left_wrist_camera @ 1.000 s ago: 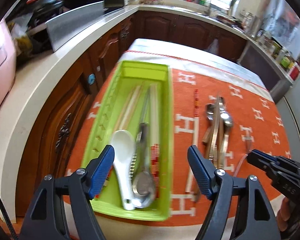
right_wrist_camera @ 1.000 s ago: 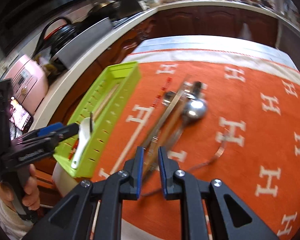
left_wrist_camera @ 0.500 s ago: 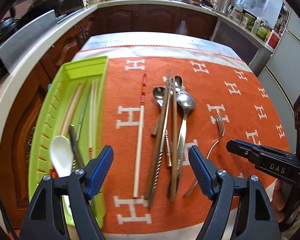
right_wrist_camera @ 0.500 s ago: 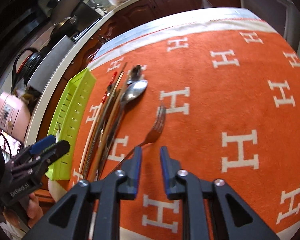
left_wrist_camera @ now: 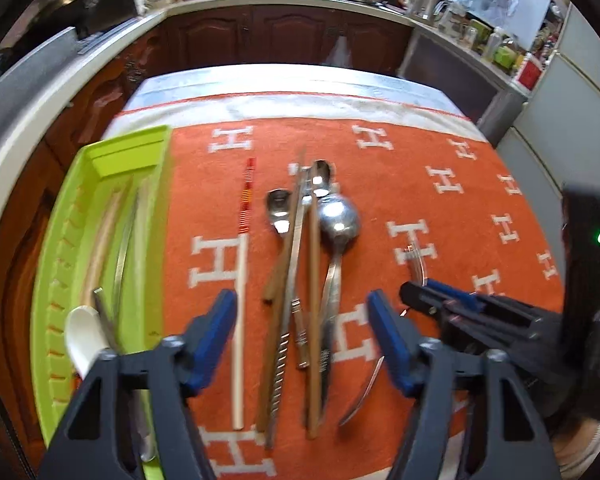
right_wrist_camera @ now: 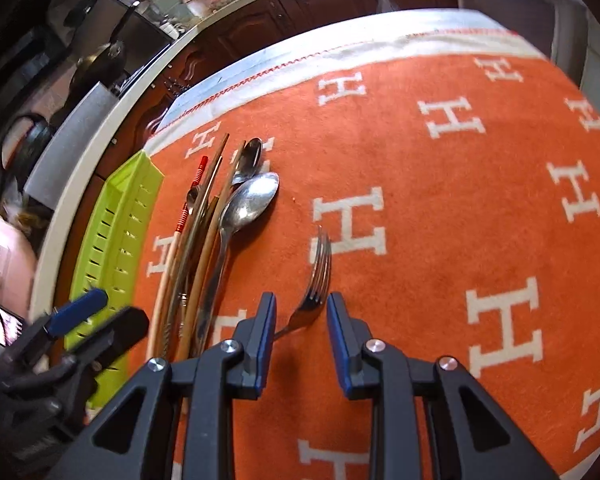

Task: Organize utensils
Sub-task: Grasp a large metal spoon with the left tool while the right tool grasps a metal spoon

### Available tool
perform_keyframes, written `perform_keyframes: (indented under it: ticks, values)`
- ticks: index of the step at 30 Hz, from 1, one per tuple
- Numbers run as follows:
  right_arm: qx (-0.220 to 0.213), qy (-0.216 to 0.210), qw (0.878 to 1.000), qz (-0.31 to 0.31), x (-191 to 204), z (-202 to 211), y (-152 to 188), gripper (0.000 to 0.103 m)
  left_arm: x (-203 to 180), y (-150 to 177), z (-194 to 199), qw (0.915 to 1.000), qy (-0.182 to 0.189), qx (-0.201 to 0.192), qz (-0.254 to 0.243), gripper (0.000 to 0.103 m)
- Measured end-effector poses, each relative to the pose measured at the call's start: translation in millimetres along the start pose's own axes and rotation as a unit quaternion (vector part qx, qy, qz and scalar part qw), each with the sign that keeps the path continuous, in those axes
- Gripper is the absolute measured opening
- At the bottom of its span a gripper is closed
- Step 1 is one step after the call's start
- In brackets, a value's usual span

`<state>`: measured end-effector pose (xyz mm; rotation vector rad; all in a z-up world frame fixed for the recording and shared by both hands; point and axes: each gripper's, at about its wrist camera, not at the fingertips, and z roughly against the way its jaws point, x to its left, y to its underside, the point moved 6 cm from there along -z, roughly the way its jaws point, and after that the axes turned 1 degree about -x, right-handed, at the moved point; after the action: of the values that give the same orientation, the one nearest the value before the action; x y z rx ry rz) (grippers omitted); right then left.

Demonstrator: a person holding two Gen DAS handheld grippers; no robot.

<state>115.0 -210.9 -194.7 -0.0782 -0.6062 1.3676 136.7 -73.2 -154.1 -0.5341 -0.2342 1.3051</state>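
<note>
orange cloth (left_wrist_camera: 380, 152) with white h marks covers the worktop, dark wood cabinets behind. green tray (left_wrist_camera: 52, 280) sits along the left edge, holding a white spoon (left_wrist_camera: 82, 340) and pale chopsticks (left_wrist_camera: 100, 236). left hand-held gripper (left_wrist_camera: 300, 336) hovers over the loose utensils near the front edge, jaws at a middling gap and closing, pads pressing on nothing. beneath it, left to right: a red-tipped chopstick (left_wrist_camera: 241, 300), a small spoon (left_wrist_camera: 279, 210), wooden chopsticks (left_wrist_camera: 314, 320), a large spoon (left_wrist_camera: 339, 220) with another spoon (left_wrist_camera: 320, 172) just behind. these lie bundled, touching one another, near the tray. fork (right_wrist_camera: 318, 276) lies apart to the right of the bundle, tines toward the far edge. right hand-held gripper (right_wrist_camera: 300, 320) straddles the fork's neck, jaws narrow and closing, pads not yet touching the metal.
</note>
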Motion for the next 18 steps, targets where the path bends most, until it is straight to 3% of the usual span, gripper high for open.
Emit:
perform_keyframes:
  ticks: [2, 5, 8, 14, 18]
  values:
    - [-0.004, 0.003, 1.0, 0.0, -3, 0, 0, 0.011, -4, -5, -8, 0.9997, 0.021, 0.012, 0.002, 0.045]
    - [-0.001, -0.014, 1.0, -0.019, -13, 1, -1, 0.008, -10, -11, -25, 0.9986, 0.041, 0.033, 0.003, 0.033]
    - [0.0, -0.024, 0.999, -0.028, -22, 5, 0, 0.008, -13, -18, -41, 0.9975, 0.053, 0.046, 0.007, 0.027]
    - [0.0, -0.058, 0.997, -0.047, -32, 9, 5, 0.007, -17, -25, -60, 0.9941, 0.087, 0.059, 0.03, 0.021]
    - [0.003, -0.079, 0.995, -0.06, -37, 9, 7, 0.007, -18, -27, -66, 0.994, 0.082, 0.064, 0.031, 0.021]
